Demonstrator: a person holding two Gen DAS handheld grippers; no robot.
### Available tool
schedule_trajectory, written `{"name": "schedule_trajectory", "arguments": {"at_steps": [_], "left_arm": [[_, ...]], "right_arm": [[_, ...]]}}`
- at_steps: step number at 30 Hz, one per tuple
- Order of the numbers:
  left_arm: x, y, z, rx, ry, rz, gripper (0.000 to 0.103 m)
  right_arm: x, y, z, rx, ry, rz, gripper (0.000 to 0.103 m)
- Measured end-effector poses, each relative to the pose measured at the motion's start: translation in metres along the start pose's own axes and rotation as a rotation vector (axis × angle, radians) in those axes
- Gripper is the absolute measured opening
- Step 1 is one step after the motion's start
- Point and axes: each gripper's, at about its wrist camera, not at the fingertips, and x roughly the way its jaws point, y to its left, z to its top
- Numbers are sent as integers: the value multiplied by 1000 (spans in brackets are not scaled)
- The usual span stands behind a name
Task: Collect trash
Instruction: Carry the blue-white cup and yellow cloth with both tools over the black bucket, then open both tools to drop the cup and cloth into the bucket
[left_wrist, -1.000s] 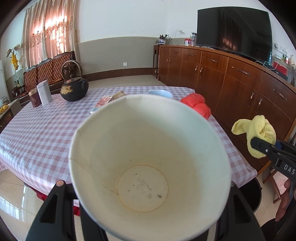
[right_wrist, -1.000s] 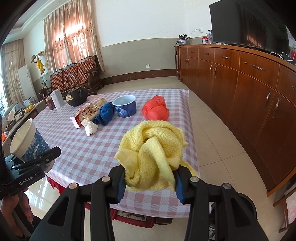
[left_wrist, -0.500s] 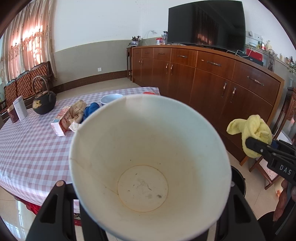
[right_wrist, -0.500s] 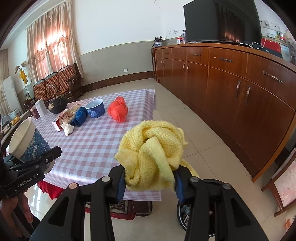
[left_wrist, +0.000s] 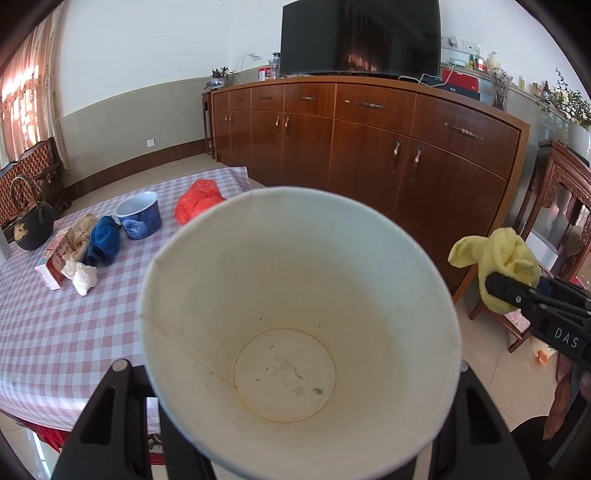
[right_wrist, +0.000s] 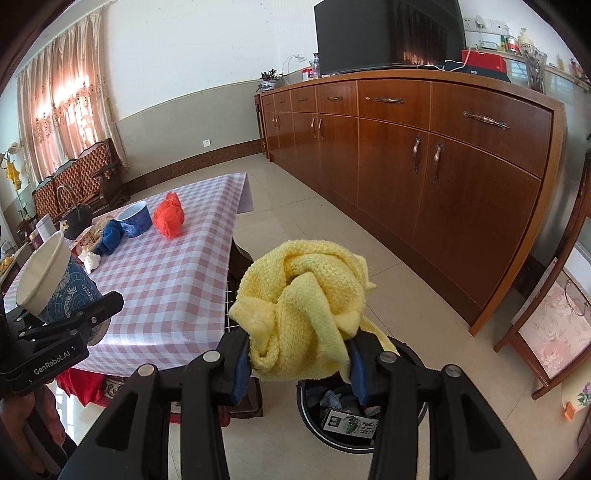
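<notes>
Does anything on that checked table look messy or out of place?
Yes. Crumpled white tissue, a balled blue cloth and a scrunched orange plastic bag lie loose on the checked tablecloth beside a blue bowl.

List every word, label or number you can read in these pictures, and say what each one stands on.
"DAS": on the side of the right gripper, cut off by the picture's edge.
"GenRobot.AI": on the side of the left gripper.
Carton in the trash bin: printed characters, too small to read.
Red-and-white box on the table: print too blurred to read.
</notes>
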Motion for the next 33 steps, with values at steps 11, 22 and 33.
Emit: {"name": "schedule_trajectory", "arguments": {"at_steps": [11, 22, 33], "left_arm": [[21, -62, -2, 82, 41, -97, 60], [55, -110, -11, 128, 104, -182, 60], [113, -148, -36, 150, 244, -251, 60]], "right_arm": [[-5, -57, -14, 56, 26, -75, 45], [9, -99, -31, 81, 75, -105, 45], [70, -128, -73, 42, 241, -91, 46]]}}
